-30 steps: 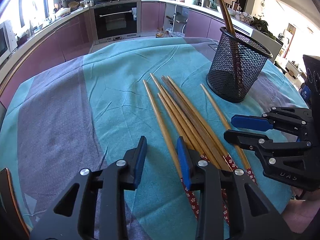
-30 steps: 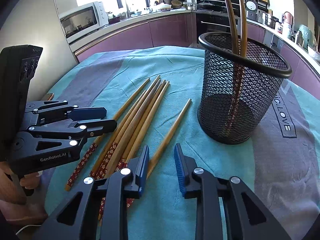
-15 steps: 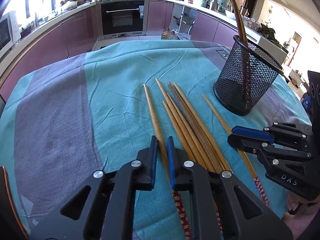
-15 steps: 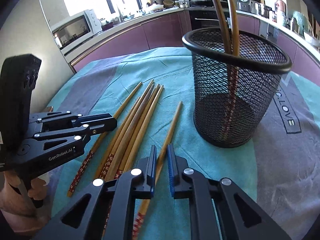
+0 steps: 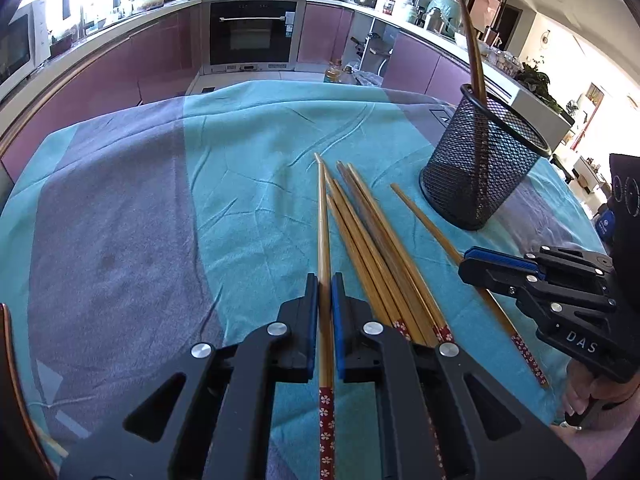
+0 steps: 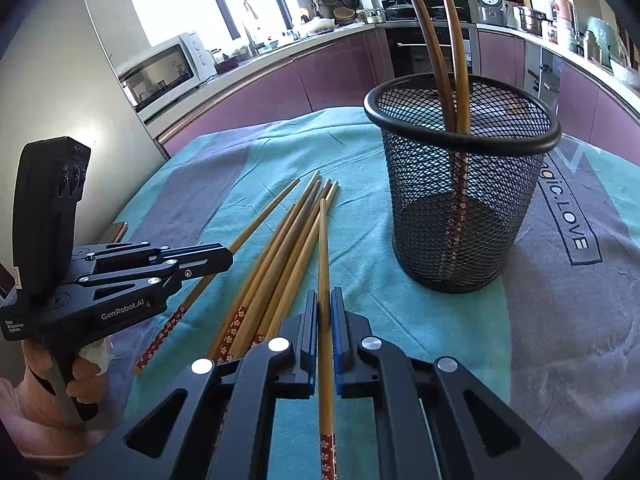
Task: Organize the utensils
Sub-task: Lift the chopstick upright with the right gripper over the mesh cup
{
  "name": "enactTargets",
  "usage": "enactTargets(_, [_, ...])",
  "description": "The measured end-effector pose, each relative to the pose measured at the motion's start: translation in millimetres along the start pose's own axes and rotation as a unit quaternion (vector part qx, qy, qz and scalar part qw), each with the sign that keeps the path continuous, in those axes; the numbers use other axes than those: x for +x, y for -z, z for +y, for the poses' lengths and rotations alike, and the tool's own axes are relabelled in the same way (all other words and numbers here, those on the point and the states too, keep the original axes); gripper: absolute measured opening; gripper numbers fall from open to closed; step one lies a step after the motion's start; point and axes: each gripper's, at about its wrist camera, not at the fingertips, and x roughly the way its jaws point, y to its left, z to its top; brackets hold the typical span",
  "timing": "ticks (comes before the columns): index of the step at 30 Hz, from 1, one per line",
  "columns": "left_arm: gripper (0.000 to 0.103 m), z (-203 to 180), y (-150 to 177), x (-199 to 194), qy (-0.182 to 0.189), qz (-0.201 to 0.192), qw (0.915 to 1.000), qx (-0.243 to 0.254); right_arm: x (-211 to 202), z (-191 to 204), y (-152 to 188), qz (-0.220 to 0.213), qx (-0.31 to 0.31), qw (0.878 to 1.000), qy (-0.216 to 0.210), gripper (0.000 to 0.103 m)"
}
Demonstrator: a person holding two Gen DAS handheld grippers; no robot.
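Closure marks the change: a second ago both sets of tongs stood spread; now the left gripper (image 5: 325,292) pinches one bamboo chopstick (image 5: 322,216), the right gripper (image 6: 325,312) another (image 6: 322,248), ready for the black mesh cup (image 6: 464,184) nearby.

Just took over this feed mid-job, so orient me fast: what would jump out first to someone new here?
Each pair of tongs is shut on one chopstick: the left tongs hold the leftmost chopstick, the right tongs hold the rightmost chopstick. Between them the loose chopsticks lie fanned on the teal cloth. The black mesh holder stands upright on the right, two chopsticks in it.
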Motion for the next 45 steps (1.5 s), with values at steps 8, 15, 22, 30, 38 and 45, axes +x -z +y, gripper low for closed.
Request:
enactTargets(8, [0.008,-4.9,12.6,0.4,0.008,0.011,0.9997,0.022,5.6,8.2,2.5,0.012,-0.019,1.0,-0.008,0.006])
enactTargets(15, [0.01,-3.5,8.9,7.7,0.01,0.021,0.999,0.038,17.2,9.4,-0.1,0.023,-0.025,0.999,0.009,0.007])
enactTargets(22, [0.009,-3.5,0.1,15.4,0.014,0.025,0.9987,0.041,15.0,9.5,0.3,0.019,-0.023,1.0,0.007,0.006])
enactTargets(30, [0.008,-8.9,-3.8,-1.7,0.019,0.001,0.9991,0.039,-20.3,9.2,-4.0,-0.024,-0.029,0.999,-0.004,0.006])
enactTargets(38, [0.008,-18.2,-20.8,-58.0,0.056,-0.067,0.9947,0.054,-71.4,-3.5,-15.2,-0.097,-0.016,0.995,-0.012,0.006])
enactTargets(45, [0.008,-25.9,-35.4,-101.6,0.087,-0.119,0.9873,0.059,-104.6,-13.4,-25.0,-0.146,-0.005,0.989,-0.019,0.006])
